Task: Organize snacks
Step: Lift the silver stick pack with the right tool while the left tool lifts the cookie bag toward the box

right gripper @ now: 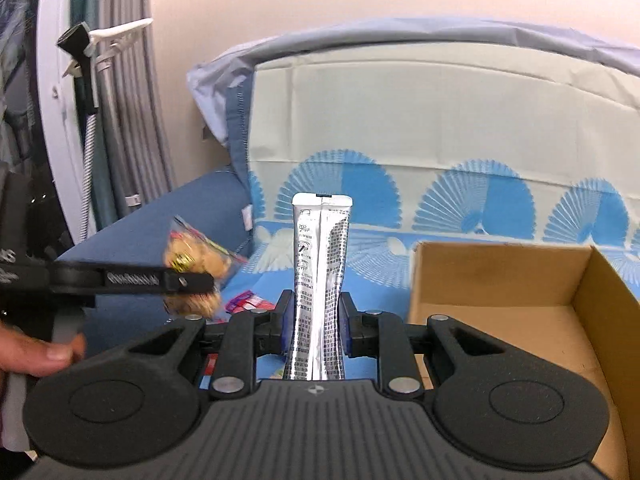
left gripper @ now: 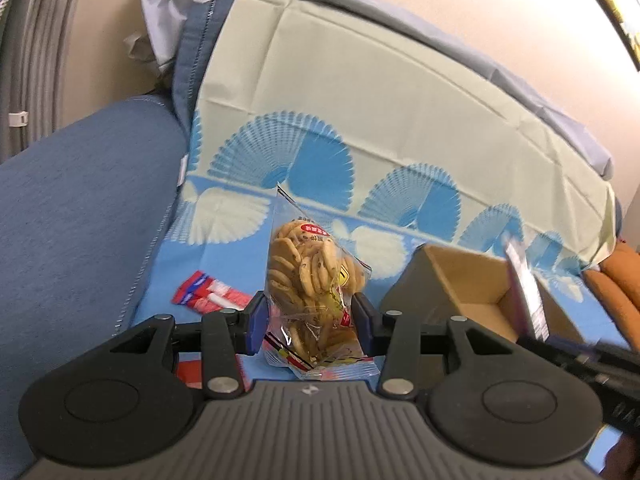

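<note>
Red wrappers beside cardboard box

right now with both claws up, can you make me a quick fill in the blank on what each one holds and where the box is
1. The left claw is shut on a clear bag of ____.
2. The right claw grips a tall ____ foil sachet.
3. The open brown cardboard box holds ____ in the part that shows.
4. A small red and white packet lies on the ____ patterned cloth.

Missing words: cookies; silver; nothing; blue
</note>
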`<state>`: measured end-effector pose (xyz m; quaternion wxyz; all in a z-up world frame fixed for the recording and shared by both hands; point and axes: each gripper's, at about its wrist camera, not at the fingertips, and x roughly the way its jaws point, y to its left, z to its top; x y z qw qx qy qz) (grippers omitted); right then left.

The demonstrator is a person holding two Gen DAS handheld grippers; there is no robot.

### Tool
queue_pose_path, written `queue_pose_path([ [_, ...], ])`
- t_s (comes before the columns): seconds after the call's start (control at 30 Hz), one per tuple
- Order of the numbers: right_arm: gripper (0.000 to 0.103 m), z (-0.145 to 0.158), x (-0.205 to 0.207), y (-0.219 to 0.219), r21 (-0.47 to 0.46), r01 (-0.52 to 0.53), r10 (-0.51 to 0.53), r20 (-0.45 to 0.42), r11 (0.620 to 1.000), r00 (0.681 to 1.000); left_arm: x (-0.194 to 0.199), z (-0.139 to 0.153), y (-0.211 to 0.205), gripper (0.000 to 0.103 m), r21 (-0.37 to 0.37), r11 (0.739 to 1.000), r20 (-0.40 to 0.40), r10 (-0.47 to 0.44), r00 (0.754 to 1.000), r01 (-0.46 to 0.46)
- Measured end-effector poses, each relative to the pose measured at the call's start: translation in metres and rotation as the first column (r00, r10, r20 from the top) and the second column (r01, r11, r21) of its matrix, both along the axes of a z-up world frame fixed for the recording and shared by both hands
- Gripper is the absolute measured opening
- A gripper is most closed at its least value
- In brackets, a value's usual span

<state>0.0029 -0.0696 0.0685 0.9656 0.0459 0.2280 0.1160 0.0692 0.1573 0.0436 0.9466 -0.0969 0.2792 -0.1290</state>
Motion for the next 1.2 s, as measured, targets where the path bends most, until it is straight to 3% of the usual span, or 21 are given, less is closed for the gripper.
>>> queue_pose_path([
  [0.37, 0.024, -0.011, -0.002, -0.043, 0.023, 0.061, -0.061, -0.012, 0.998, 0.998, 0.002, 0.000, -0.049, 0.049, -0.032, 0.998, 0.032, -0.062, 0.998, 0.063],
  [0.7, 0.024, -0.019, -0.015, -0.103, 0.023, 0.186, -0.186, -0.005, 0.982, 0.983, -0.007, 0.001, -0.099, 0.049, -0.033, 0.988, 0.101, -0.147, 0.984, 0.151],
  [0.93, 0.024, -0.026, -0.025, -0.142, 0.029, 0.312, -0.311, -0.016, 0.950, 0.950, -0.020, 0.000, -0.133, 0.049, -0.054, 0.964, 0.161, -0.249, 0.955, 0.260],
  [1.2, 0.024, -0.031, -0.029, -0.165, 0.006, 0.421, -0.420, -0.039, 0.907, 0.906, -0.041, -0.009, -0.178, 0.049, -0.026, 0.918, 0.177, -0.386, 0.905, 0.396],
])
